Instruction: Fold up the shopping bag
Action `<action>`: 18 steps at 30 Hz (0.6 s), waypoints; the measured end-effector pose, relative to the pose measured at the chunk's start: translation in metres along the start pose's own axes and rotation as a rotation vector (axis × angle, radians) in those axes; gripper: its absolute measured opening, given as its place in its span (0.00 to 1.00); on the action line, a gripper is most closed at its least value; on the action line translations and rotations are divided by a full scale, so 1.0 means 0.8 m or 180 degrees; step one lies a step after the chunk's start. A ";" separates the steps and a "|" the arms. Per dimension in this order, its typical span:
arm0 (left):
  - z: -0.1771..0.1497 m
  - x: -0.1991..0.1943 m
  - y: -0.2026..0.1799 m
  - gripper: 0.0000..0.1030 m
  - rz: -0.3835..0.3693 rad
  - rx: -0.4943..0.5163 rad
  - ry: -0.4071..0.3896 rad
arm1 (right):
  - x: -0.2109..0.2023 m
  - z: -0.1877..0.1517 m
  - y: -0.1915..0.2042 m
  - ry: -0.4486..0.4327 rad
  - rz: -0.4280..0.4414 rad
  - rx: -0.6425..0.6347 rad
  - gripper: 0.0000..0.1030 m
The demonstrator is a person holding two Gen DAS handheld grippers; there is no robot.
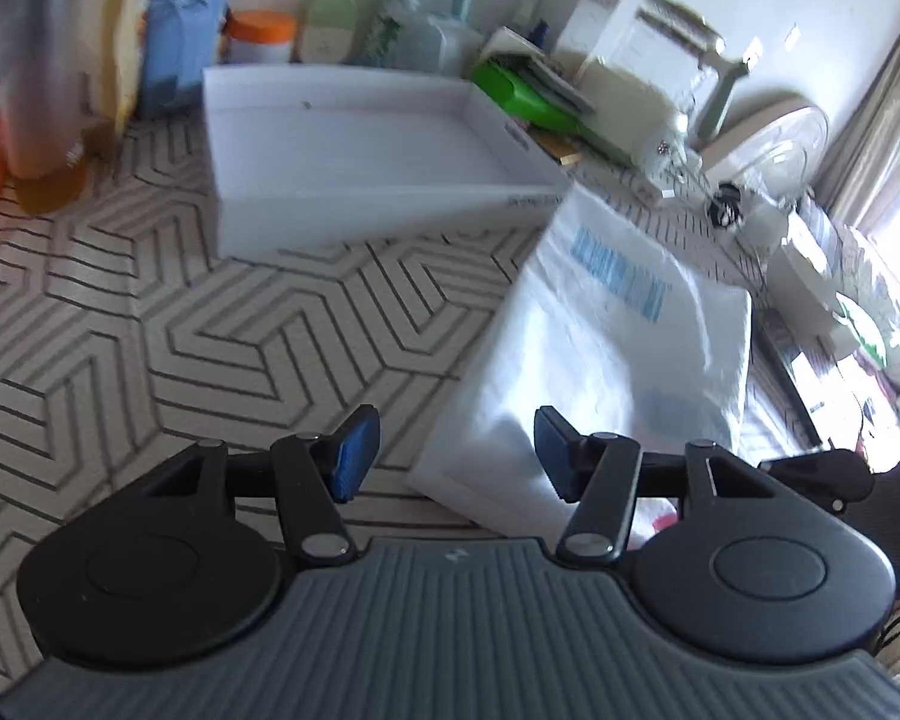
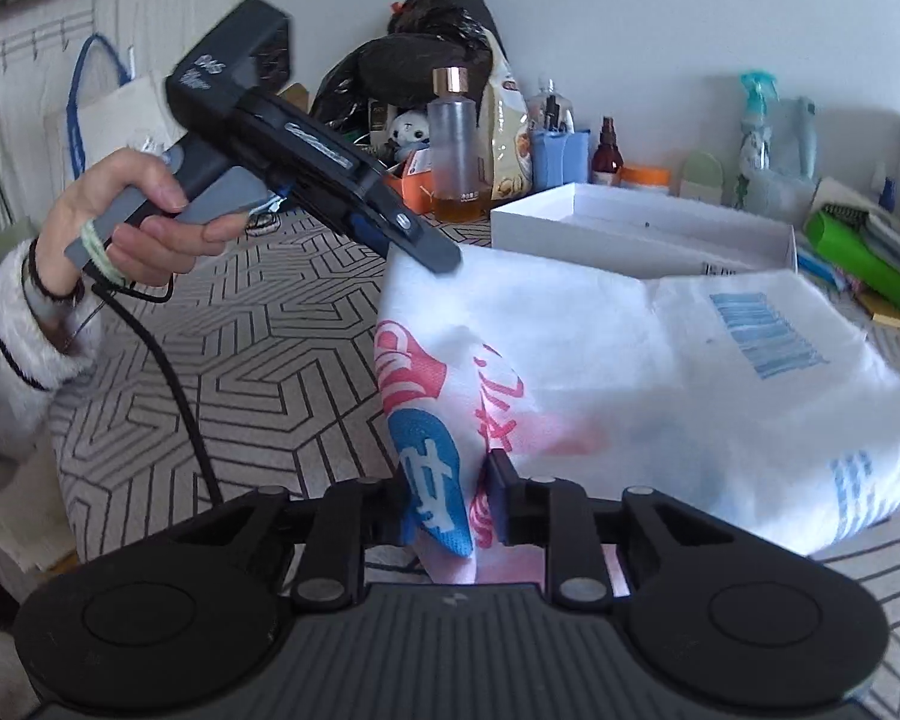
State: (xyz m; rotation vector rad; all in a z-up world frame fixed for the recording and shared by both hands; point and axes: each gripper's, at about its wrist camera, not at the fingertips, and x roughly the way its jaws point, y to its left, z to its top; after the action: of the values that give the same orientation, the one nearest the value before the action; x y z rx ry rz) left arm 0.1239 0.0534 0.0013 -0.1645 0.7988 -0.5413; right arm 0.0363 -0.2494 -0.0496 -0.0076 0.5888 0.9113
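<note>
Broadly, a tabletop (image 1: 150,324) covered in a grey-and-black geometric pattern was seen to carry everything. The white shopping bag (image 2: 660,372), printed with blue, barcode-like stripes and red and blue characters, was spread over the tabletop's right part, its near edge raised off the surface and its far corner lying just beside a shallow white box (image 1: 354,144). Behind the box, bottles, containers and a green case (image 1: 528,99) were crowded along the wall. The right tongs (image 2: 450,498) were seen clamped on a gathered fold of the bag's printed near edge. The left tongs (image 1: 450,456) were shown from their own camera with the blue pads spread wide apart and nothing between them, hovering over the bag's near-left edge; from the right wrist view their tips appeared to meet the bag's upper left corner, though contact could not be confirmed. A hand (image 2: 132,222) in a fuzzy white sleeve was wrapped around the left handle.
</note>
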 end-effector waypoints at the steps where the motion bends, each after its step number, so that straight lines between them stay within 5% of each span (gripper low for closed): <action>1: 0.003 -0.015 0.003 0.54 0.0038 0.0018 -0.0096 | 0.003 0.001 -0.005 0.0018 0.0071 0.0074 0.17; 6: 0.015 -0.041 -0.021 0.54 0.0049 0.0337 -0.0321 | 0.020 0.012 0.003 0.0132 0.0333 -0.0001 0.16; 11: 0.006 0.009 -0.044 0.52 -0.0377 0.0484 0.0250 | 0.022 0.011 0.040 0.0214 0.0559 -0.0346 0.16; 18: -0.041 0.033 -0.045 0.52 -0.0302 0.0776 0.0798 | -0.020 0.000 0.049 0.0107 0.0823 -0.0292 0.16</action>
State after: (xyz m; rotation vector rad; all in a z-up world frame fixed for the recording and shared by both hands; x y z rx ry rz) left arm 0.1011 0.0109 -0.0264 0.0929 0.9636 -0.7538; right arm -0.0008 -0.2369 -0.0324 -0.0298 0.5871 1.1906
